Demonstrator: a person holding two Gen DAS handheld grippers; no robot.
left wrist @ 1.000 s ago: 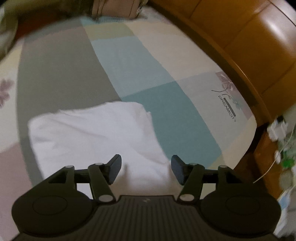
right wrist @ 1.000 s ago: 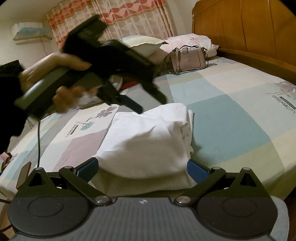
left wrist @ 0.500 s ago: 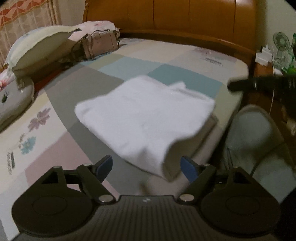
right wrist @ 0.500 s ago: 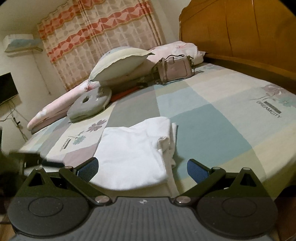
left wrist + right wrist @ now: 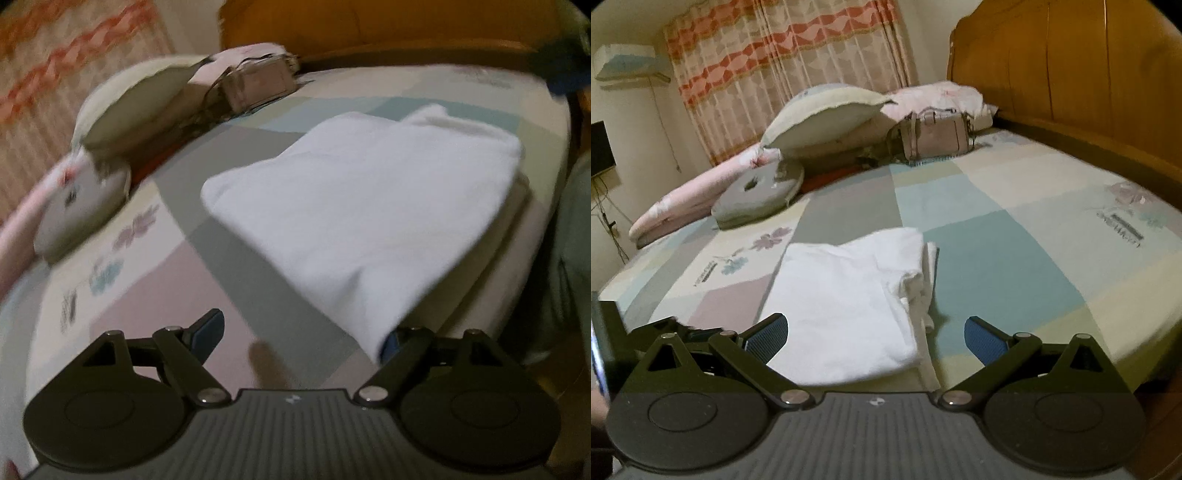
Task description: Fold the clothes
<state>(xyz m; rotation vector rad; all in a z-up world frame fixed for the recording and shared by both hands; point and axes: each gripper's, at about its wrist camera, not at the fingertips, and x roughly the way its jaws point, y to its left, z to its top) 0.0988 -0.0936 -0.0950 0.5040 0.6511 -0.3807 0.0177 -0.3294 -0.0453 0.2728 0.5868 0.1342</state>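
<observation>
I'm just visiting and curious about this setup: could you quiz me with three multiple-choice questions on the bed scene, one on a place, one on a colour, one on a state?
1. Where is the handbag?
A. near the headboard
B. on the floor
C. on the garment

2. What colour is the folded garment?
A. red
B. white
C. black

3. How does the garment lie?
A. spread flat
B. hanging
C. folded on the bed sheet

Answers: 1 A, it stands by the pillows at the wooden headboard. 2 B, plainly white in both views. 3 C, layered edges show.

Left wrist view smeared throughout. White folded garment corner hid left tool right pad. Bed print lettering unreadable. Dark shape cut off at right wrist view's left edge.
</observation>
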